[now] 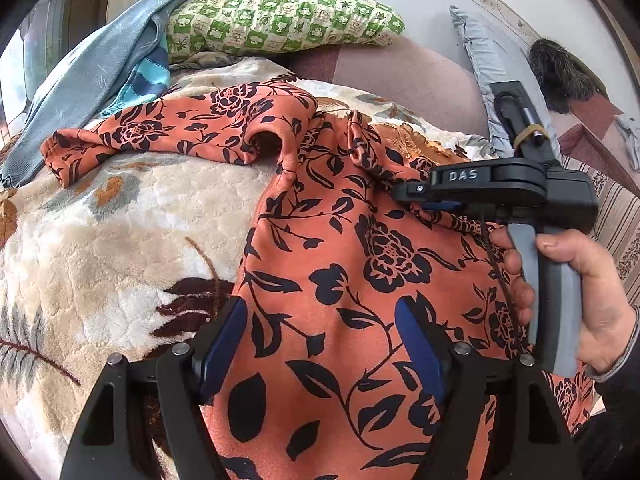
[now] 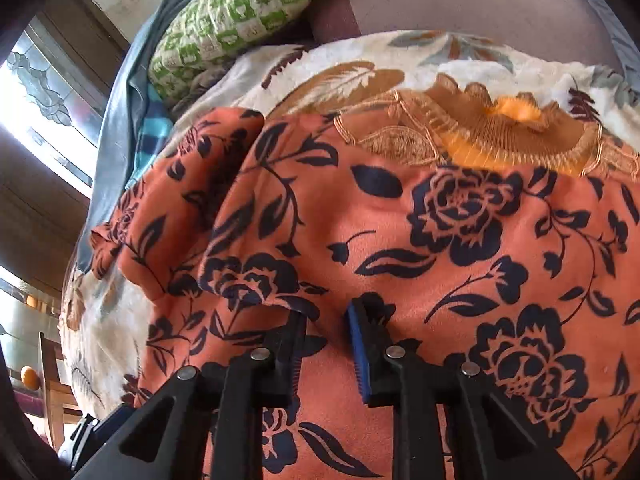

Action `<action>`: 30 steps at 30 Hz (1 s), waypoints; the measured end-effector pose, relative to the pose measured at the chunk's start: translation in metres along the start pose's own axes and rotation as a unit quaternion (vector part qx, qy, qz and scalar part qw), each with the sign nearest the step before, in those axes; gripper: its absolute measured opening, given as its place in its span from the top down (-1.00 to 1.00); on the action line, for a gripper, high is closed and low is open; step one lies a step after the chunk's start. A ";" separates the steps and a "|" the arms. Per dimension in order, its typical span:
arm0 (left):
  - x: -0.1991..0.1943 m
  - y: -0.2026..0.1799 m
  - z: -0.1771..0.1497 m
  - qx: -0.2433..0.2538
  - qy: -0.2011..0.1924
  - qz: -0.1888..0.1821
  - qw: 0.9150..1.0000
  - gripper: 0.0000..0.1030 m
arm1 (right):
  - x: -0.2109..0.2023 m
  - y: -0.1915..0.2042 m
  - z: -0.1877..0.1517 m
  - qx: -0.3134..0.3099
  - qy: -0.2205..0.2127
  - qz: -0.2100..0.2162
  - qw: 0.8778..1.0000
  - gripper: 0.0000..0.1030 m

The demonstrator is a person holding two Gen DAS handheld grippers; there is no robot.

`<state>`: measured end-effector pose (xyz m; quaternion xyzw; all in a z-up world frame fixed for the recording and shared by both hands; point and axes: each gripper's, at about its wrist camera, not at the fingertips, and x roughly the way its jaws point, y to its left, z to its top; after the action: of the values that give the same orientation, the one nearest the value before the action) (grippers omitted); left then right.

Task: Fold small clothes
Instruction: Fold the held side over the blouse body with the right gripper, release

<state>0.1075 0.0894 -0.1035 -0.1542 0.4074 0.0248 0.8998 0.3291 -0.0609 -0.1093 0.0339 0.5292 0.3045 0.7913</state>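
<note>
Clearly barely begun, the orange black-flowered top (image 1: pixel 352 264) lies rumpled on the plush leaf-print blanket (image 1: pixel 120 232), left tongs (image 1: pixel 320 344) wide and empty, right tongs (image 2: pixel 326 344) slightly parted, gripping nothing.

Garment (image 1: pixel 340 248) on blanket (image 1: pixel 120 220), pillow (image 1: pixel 280 20) behind, towel (image 1: pixel 92 76) perhaps left

matt cloth top (image 1: pixel 360 248), fuzzy plush blanket (image 1: pixel 120 220)

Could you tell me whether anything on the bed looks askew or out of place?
The orange floral garment is not lying flat: one sleeve is twisted and bunched across the plush blanket, and fabric is ruffled near the neckline. Nothing looks damaged or spilled.
</note>
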 end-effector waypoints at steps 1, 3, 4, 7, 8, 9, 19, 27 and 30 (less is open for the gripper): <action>0.000 0.000 0.000 -0.001 -0.001 -0.001 1.000 -0.49 | -0.007 -0.003 0.000 0.009 0.001 0.013 1.000 0.28; 0.001 -0.002 0.002 -0.003 -0.002 -0.002 1.000 -0.50 | -0.031 -0.012 -0.001 0.021 -0.017 0.038 0.999 -0.67; 0.000 -0.003 0.002 -0.004 -0.002 -0.004 1.000 -0.50 | -0.047 -0.020 -0.003 0.028 -0.034 0.047 0.998 -0.67; 0.000 -0.004 0.003 -0.003 -0.007 -0.005 1.000 -0.51 | -0.093 -0.064 -0.018 0.109 -0.077 0.083 0.988 -0.67; 0.000 -0.005 0.003 -0.002 -0.008 -0.004 1.000 -0.51 | -0.109 -0.085 -0.024 0.152 -0.092 0.094 0.980 -0.67; 0.001 -0.005 0.002 -0.001 -0.007 -0.002 1.000 -0.51 | -0.123 -0.109 -0.033 0.200 -0.106 0.102 0.969 -0.67; 0.014 -0.016 -0.001 0.022 0.002 0.012 1.000 -0.51 | -0.132 -0.272 -0.023 0.384 -0.096 0.138 0.908 -0.69; 0.012 -0.017 0.002 0.016 0.000 0.001 1.000 -0.52 | -0.194 -0.260 -0.025 0.325 -0.116 0.030 0.938 -0.64; 0.008 -0.021 0.001 0.028 -0.008 0.003 1.000 -0.52 | -0.191 -0.262 -0.046 0.306 -0.064 -0.035 0.949 -0.64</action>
<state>0.1168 0.0692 -0.1034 -0.1271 0.4016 0.0175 0.9068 0.3576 -0.3845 -0.0718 0.2750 0.5457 0.0969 0.7856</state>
